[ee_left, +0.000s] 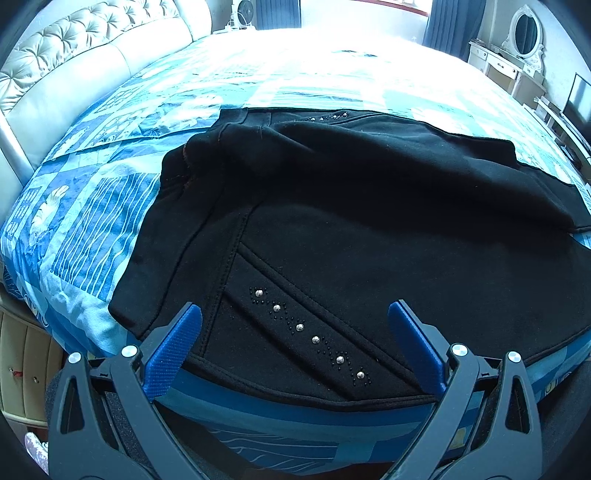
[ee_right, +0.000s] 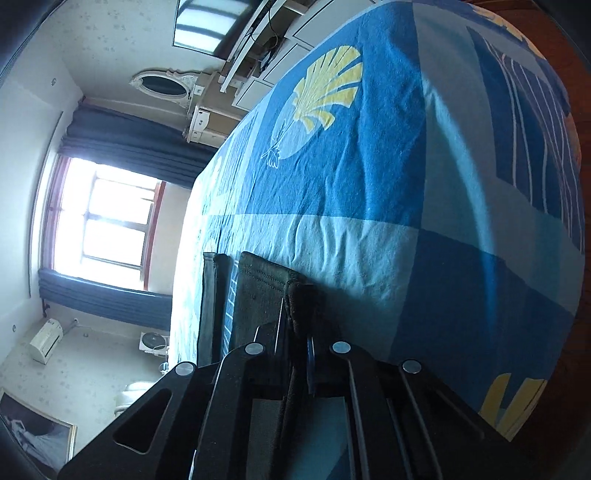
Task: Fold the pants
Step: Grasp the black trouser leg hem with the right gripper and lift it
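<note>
Item: left gripper (ee_left: 294, 325). Blue-padded jaws are held wide apart, nothing gripped; it hovers above the near waist edge of the black pants (ee_left: 369, 206), the studded pocket trim (ee_left: 308, 334) lying between the fingers but untouched.

Item: right gripper (ee_right: 295, 325). Rolled onto its side; jaws are drawn fully together and pinched on a hem of the pants (ee_right: 266, 295), the stitched leg end being seen projecting past the fingertips. A second leg hem (ee_right: 214, 295) lies just beside it, apart from the jaws.

Item: black pants. Spread across the near part of the bed, waist toward the left gripper, one fold of cloth already laid over the far half.

Step in hand, as judged: a leg end is to be carried over toward the waist. Advised: the hem is to be lifted only enough to clear the cloth, both layers are to be kept caught, and the waist is best pinned or gripped by the left gripper so the garment is not dragged.

Item: bedspread (ee_left: 92, 221). Blue patchwork, shell print, slightly creased.

Item: tufted headboard (ee_left: 74, 55). Pale, along the bed's far left.

Item: room. Dressing table with oval mirror (ee_left: 526, 31), dark blue curtains (ee_right: 122, 140), bright window (ee_right: 110, 221).
</note>
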The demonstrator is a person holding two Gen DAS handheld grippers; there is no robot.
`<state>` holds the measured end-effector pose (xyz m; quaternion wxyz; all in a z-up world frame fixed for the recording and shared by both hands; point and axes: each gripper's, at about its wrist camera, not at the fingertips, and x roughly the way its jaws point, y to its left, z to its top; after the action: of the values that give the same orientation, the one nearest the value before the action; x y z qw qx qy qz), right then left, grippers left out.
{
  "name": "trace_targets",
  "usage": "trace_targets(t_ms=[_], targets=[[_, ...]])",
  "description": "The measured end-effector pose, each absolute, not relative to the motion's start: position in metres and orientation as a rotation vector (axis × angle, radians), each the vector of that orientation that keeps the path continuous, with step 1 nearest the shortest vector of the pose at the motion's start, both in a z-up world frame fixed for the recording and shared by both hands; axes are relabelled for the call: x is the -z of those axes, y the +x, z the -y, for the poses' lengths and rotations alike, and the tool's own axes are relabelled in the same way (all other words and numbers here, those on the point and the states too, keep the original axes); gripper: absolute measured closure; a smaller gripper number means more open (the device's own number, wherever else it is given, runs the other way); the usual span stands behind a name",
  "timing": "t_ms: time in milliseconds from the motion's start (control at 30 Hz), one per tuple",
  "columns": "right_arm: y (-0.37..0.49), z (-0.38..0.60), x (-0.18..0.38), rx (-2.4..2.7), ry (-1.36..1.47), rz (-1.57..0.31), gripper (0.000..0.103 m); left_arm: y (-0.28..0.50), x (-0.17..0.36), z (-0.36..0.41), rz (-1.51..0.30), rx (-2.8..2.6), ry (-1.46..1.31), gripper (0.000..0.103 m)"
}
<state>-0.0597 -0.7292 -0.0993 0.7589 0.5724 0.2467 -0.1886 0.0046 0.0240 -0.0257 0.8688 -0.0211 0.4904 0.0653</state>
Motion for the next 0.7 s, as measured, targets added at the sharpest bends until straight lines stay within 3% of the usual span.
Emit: trace_targets(t_ms=[167,233,300,367,433,467,500,700], targets=[[-0.069,0.734,0.097,0.417,1.279,-0.509,0.089,0.008,0.018,-0.026,-1.009,-0.102,-0.009,0.002],[-0.074,0.732,0.077,0.535,1.146,-0.524,0.079,0.008,0.014,-0.029,-0.988,-0.083,-0.004,0.002],[-0.072,0.721,0.049,0.667,0.919,-0.577,0.062,0.008,0.008,-0.034,-0.959,-0.073,0.02,0.002],[-0.062,0.696,0.016,0.679,0.683,-0.572,0.059,0.011,0.003,-0.043,-0.933,-0.065,0.037,0.002],[-0.048,0.655,-0.02,0.631,0.455,-0.5,0.04,0.018,-0.002,-0.056,-0.916,-0.059,0.041,0.002],[-0.042,0.632,-0.035,0.585,0.36,-0.435,0.016,0.023,-0.004,-0.065,-0.914,-0.047,0.032,0.002],[-0.032,0.611,-0.047,0.535,0.287,-0.394,0.012,0.029,-0.007,-0.076,-0.913,-0.034,0.02,0.002],[0.051,0.517,-0.056,0.148,0.196,-0.579,0.012,0.083,-0.004,-0.148,-0.974,0.035,-0.099,0.002]])
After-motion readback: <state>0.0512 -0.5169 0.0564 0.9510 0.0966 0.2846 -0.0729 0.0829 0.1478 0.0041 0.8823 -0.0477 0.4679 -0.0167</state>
